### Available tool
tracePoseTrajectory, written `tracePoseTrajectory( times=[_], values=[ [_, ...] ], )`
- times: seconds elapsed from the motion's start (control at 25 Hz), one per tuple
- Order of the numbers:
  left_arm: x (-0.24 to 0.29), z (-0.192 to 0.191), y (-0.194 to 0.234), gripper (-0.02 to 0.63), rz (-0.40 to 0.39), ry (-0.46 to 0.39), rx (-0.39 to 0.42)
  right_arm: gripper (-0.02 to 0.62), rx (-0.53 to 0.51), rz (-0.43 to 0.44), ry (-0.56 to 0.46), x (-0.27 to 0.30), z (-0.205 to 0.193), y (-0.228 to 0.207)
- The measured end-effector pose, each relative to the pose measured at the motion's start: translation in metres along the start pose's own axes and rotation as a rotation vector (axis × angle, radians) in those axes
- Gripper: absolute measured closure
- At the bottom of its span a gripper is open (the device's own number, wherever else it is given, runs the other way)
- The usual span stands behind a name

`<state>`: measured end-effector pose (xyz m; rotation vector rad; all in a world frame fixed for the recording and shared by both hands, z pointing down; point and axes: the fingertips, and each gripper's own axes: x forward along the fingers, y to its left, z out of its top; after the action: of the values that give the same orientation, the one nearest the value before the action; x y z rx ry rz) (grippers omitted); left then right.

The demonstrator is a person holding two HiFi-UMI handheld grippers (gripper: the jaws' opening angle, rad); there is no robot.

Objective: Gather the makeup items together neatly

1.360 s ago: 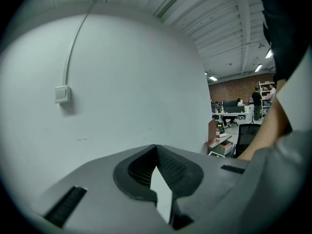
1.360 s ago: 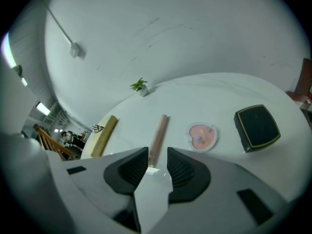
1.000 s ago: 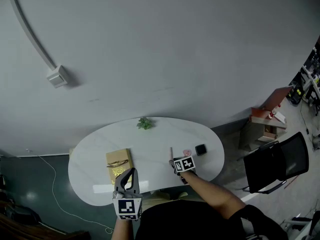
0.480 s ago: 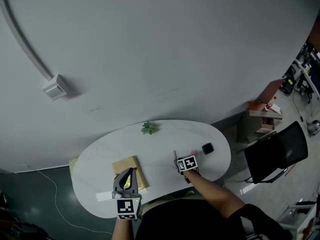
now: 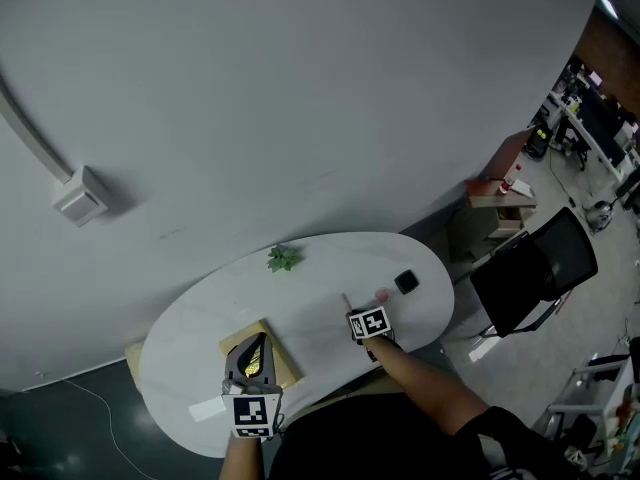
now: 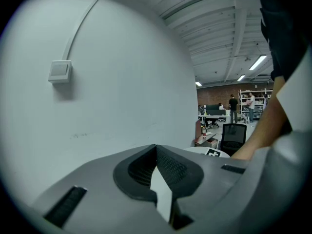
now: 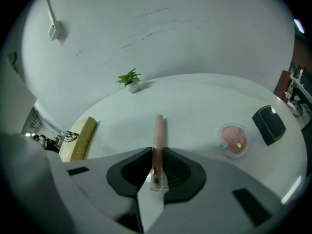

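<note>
Over table point(image 7: 195, 106), right tongs point(image 7: 157, 154) tilted, closing on tube point(image 7: 158, 130)

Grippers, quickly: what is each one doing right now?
Left gripper: shut, nothing between its jaws.
Right gripper: jaws have just been closing, now gripping the lip gloss tube.

One slim pink lip-gloss tube point(image 7: 158, 140), one round pink compact point(image 7: 233, 139), one square black case point(image 7: 269, 124), one flat yellow box point(image 7: 78, 139), one small green plant point(image 7: 129, 80)

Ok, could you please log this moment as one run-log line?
right gripper: jaws just closed onto lip gloss tube lying on table | left gripper: shut, empty | pink compact, black case: apart, untouched
</note>
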<state>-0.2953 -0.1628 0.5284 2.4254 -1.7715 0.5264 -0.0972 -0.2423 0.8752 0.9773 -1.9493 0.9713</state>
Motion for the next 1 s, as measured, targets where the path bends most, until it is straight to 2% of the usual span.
tracePoseTrajectory(
  times=[0.2,0.4,0.56,0.72,1.0],
  values=[
    [0.005,0.007,-0.009,0.584,-0.042,-0.031,-0.001,0.512,0.027,-0.044,-0.019,-0.008,0.001,-0.017],
    [0.012,0.006,-0.018,0.584,-0.046,0.004,0.022,0.512,0.056,-0.05,-0.043,-0.009,0.005,-0.036],
    [0.021,-0.002,-0.029,0.584,-0.022,0.04,0.006,0.512,0.011,-0.027,-0.045,-0.008,0.007,-0.041],
    [0.033,0.005,-0.043,0.584,-0.016,0.041,0.006,0.512,-0.034,-0.008,-0.032,-0.007,0.007,-0.042],
    [0.044,0.019,-0.062,0.584,-0.016,0.038,0.024,0.512,0.015,0.033,-0.021,-0.009,0.007,-0.043]
  ],
)
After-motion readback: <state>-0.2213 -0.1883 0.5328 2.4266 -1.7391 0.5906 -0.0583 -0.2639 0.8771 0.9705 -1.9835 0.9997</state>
